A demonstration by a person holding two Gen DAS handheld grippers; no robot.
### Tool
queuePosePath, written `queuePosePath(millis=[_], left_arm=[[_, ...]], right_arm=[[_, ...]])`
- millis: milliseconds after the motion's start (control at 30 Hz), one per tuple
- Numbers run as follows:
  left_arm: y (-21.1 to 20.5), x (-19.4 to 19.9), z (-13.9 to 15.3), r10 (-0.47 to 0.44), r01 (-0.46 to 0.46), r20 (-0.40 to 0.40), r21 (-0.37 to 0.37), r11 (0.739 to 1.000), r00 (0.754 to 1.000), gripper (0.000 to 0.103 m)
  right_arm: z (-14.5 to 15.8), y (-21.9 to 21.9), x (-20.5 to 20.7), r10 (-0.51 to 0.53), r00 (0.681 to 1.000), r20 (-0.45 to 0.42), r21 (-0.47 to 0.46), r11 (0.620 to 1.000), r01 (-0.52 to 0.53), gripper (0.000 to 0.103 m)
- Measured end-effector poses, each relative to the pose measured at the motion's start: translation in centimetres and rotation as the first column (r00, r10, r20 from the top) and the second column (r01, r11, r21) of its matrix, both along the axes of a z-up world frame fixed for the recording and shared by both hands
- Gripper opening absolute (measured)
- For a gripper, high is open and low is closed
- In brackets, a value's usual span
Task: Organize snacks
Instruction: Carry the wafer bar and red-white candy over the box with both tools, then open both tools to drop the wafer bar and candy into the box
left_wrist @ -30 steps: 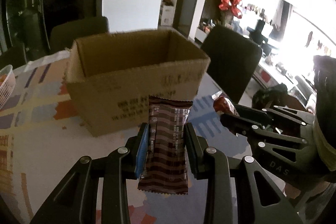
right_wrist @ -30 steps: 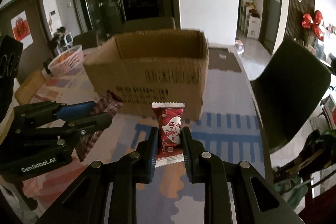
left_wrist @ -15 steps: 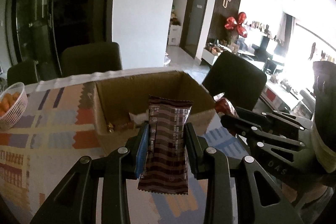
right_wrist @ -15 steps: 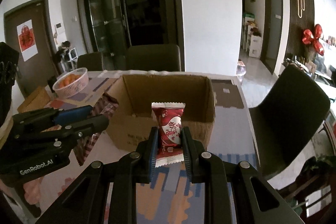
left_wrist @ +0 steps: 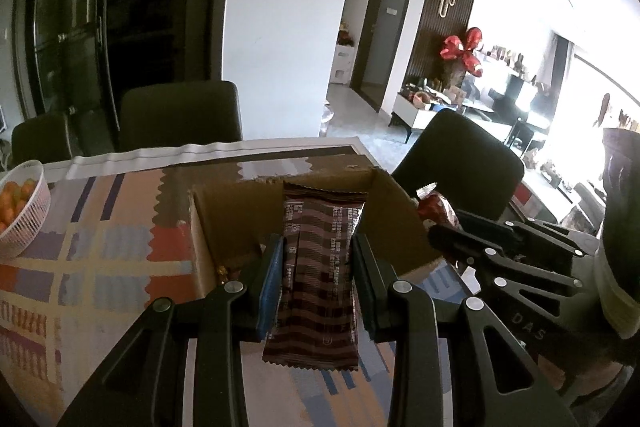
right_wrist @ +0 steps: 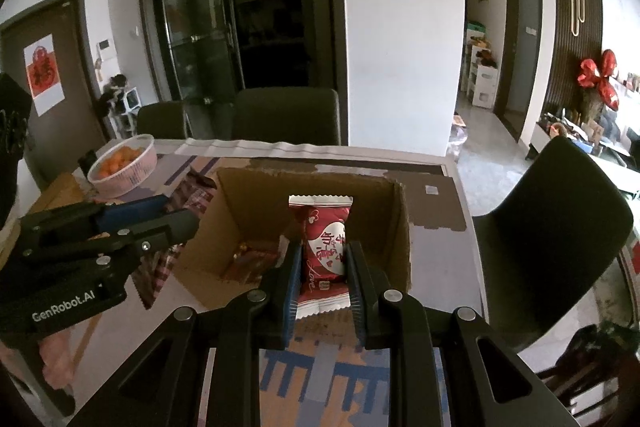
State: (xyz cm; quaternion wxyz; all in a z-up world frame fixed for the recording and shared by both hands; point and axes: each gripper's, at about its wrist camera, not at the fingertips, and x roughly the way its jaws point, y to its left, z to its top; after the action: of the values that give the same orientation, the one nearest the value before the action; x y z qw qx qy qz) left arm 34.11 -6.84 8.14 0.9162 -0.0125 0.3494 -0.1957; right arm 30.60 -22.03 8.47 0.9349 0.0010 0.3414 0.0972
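Nearest in the left wrist view, the left gripper [left_wrist: 316,279] is clamped across the middle of a flat brown striped snack-bar wrapper [left_wrist: 318,267], which stands upright between the blue-lined pads with its crimped ends free above and below. In the right wrist view, the right gripper [right_wrist: 323,267] is likewise closed on a small red and white pillow-pack snack [right_wrist: 323,251], pinched at its sides.

Both packets look light, thin and crinkly. The foil film is probably slippery, and the contents may crush, so a gentle pinch across the flat middle, away from the sealed ends, seems the safest hold.

Just beyond both grippers sits an open brown cardboard box [right_wrist: 402,227] on a table with a patterned tablecloth [left_wrist: 100,247]. A few wrapped snacks [right_wrist: 248,259] already lie on the box floor, and both held packets hang near its near rim.

Farther left, a white basket of orange fruit [right_wrist: 124,167] rests on the table. Dark chairs [right_wrist: 286,115] stand behind.
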Motion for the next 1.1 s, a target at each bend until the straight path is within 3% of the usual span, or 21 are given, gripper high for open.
queuePosePath(millis=[400,600,667,800,1000,1100], left_arm=[[-0.2,4.9,-1.4,0.03,-0.026,-0.086,0.042,0.999,0.996,0.035],[0.0,5.7,-2.2,0.074,-0.065,-0.094,0.092,0.994,0.993,0.051],[0.3,5.3,-2.1,0.092,-0.083,-0.08,0.106,0.991,0.993,0.055],[0.8,3.2,-1.5,0.127,-0.123,-0.023,0.133,0.983,0.992,0.063],[1.1,-0.7,-0.5,0.171,-0.18,0.065,0.164,0.97,0.983,0.08],[1.3,-3.0,0.0,0.171,-0.184,0.091,0.151,0.971,0.981,0.086]], right_arm=[[-1.1,0.1,4.5,-0.011,0.997,-0.082,-0.021,1.0,0.009,0.023],[-1.6,0.3,5.4,-0.021,0.994,-0.109,-0.029,0.999,0.018,0.025],[-1.5,0.2,5.2,-0.05,0.993,-0.111,-0.045,0.998,0.045,0.049],[-1.2,-0.1,4.1,-0.083,0.993,-0.088,-0.064,0.995,0.078,0.053],[-0.3,-0.2,0.4,-0.099,0.995,-0.017,-0.071,0.993,0.098,0.069],[0.2,-0.5,-1.5,-0.104,0.995,0.009,-0.062,0.993,0.104,0.074]])
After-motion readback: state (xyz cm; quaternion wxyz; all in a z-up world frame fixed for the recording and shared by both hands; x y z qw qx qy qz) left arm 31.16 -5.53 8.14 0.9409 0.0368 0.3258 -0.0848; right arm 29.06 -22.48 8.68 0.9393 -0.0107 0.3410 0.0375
